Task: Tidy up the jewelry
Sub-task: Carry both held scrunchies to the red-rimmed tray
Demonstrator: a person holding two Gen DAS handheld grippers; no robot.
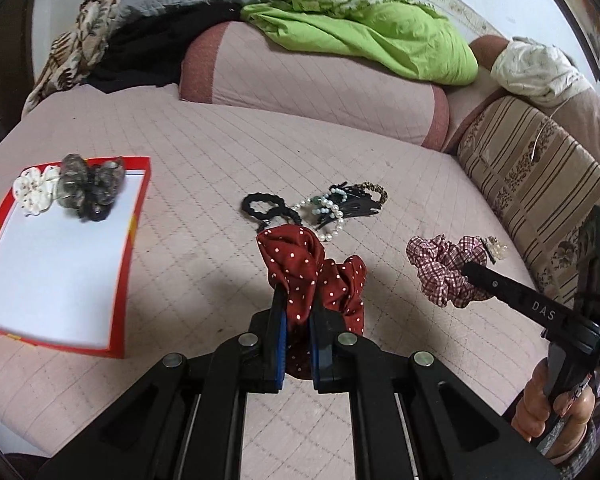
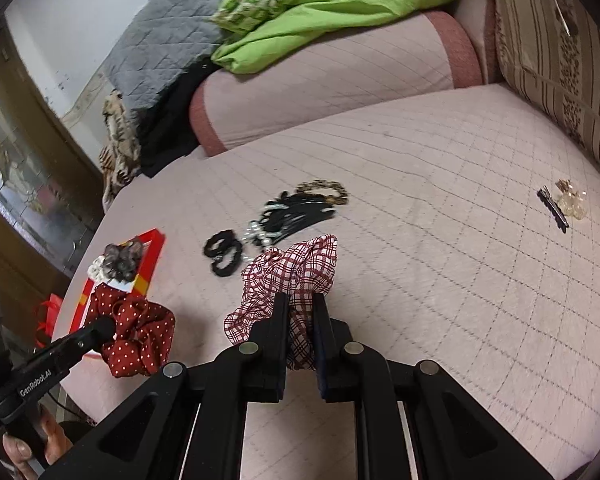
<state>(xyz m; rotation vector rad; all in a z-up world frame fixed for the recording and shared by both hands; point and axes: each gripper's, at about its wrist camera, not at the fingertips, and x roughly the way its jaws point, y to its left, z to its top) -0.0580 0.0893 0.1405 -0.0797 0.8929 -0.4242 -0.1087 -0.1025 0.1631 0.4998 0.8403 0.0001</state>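
Bed [image 1: 204,168]: the pink quilted cover spreads under everything I work over; bolster and green cloth lie at its far end.
Box [image 1: 138,216]: red-rimmed with a white floor, on the bed to my left; a white flower clip [image 1: 36,190] and a dark mottled scrunchie [image 1: 88,188] sit at its far end.
Dotted scrunchie [image 1: 312,272]: dark red with white spots, pinched in my left claw [image 1: 298,300], lifted off the cover.
Plaid scrunchie [image 2: 292,272]: red and white check, gripped by my right claw [image 2: 300,304], also off the cover.
Loose pile [image 1: 324,204]: black hair ties, pearl strand and dark clips tangled together, mid-bed beyond both claws.
Small clip [image 2: 560,204]: black with pale beads, alone, well to the right.
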